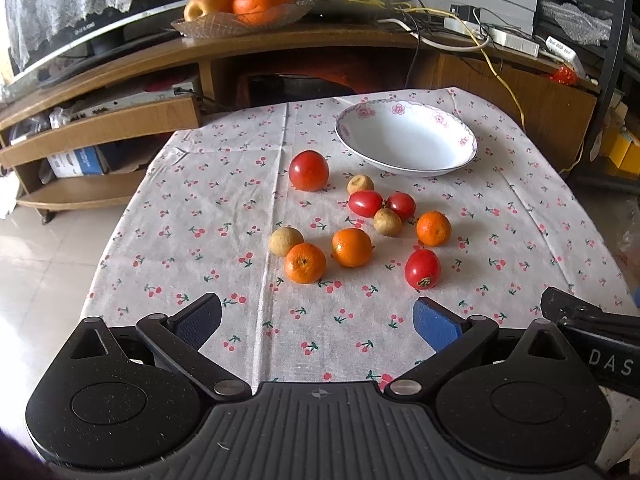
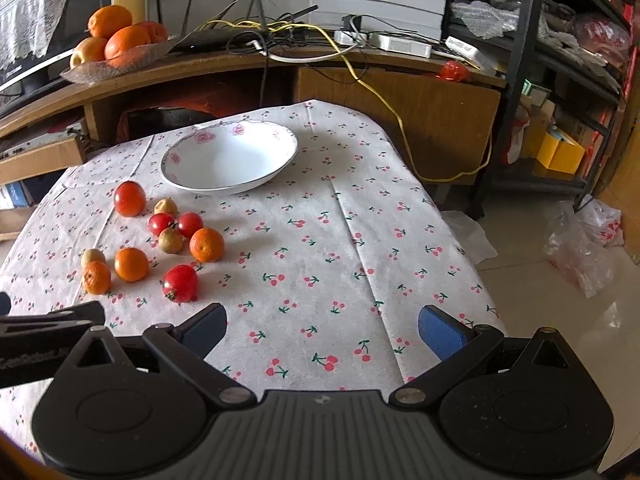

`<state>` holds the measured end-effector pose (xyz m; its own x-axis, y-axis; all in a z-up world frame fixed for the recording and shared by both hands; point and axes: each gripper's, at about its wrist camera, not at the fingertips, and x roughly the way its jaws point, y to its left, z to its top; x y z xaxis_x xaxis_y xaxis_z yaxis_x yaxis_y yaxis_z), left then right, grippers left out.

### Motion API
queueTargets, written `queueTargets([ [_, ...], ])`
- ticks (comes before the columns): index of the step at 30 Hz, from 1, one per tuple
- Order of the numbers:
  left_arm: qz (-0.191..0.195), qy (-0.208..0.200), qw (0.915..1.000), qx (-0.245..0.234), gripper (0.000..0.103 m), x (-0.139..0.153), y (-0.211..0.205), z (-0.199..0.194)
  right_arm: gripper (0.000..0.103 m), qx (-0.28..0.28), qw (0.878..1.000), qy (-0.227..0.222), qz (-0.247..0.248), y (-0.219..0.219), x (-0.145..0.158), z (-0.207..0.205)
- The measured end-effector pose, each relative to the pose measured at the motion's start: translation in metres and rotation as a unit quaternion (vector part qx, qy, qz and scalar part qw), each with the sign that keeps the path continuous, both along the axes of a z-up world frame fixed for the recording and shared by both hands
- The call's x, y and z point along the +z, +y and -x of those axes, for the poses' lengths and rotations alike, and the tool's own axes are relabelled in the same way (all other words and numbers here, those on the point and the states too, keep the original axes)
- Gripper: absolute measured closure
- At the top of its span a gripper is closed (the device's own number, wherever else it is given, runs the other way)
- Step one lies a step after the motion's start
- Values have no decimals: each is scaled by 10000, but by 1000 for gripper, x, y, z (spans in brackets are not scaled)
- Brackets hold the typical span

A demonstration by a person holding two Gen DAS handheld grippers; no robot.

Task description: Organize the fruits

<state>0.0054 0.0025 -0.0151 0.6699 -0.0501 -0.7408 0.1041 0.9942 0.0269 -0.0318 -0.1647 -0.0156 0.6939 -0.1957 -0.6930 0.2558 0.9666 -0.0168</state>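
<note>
Scattered fruits (image 1: 352, 247) (bowl (image 1: 406, 138) empty)

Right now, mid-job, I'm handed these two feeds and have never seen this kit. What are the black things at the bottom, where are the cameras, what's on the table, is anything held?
Each picture comes from a fisheye camera on a hand-held two-finger gripper, looking forward along its fingers. The left gripper and the right gripper both stand open and hold nothing. The black bar at each picture's edge is the other gripper.

Both look at a table under a cherry-print white cloth. On it sits an empty white porcelain bowl with pink flowers. Loose beside it lie four red tomatoes, such as the large round one, three small oranges and three small tan-brown fruits. Nothing is in the bowl yet.
</note>
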Motion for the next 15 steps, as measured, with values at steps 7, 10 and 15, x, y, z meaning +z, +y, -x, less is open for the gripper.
queueTargets([
  [7,11,23,10000,-19,0,-1,-1,0,0,45,10000,-12,-19,3,0,1],
  [10,11,41,10000,-9,0,-2,-1,0,0,63,10000,-16,-22,3,1,1],
  [15,-13,43,10000,-12,0,-2,-1,1,0,67,10000,6,-30,3,0,1],
])
